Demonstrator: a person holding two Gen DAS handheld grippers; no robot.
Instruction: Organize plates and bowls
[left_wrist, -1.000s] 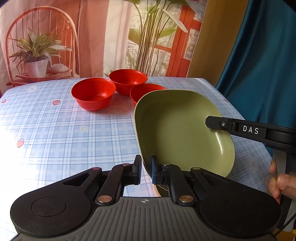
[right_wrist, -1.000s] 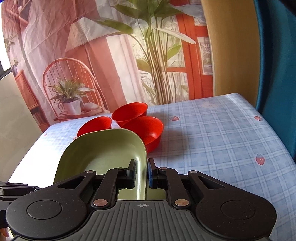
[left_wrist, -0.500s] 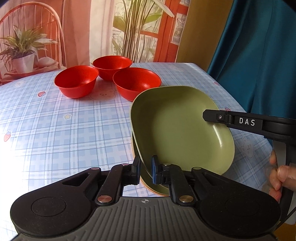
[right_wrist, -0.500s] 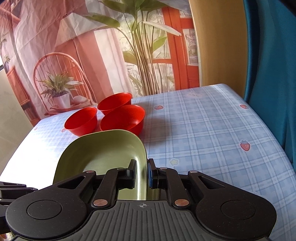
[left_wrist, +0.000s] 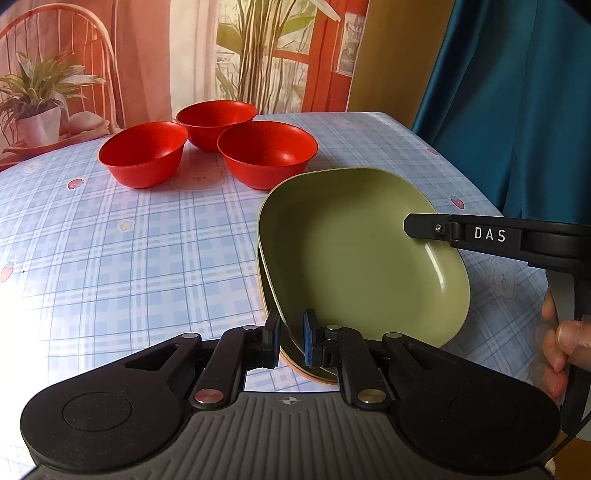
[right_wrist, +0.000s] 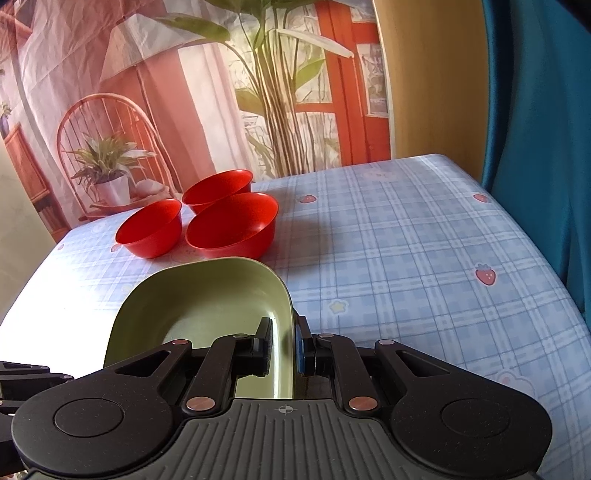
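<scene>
My left tongs and right tongs each clench a rim of the green plate, held tilted just above other plates near the desk's right edge. Three red bowls cluster toward its far edge.

Two close wrist fisheyes angled down over the table, both sharing the green plate and red bowls
</scene>
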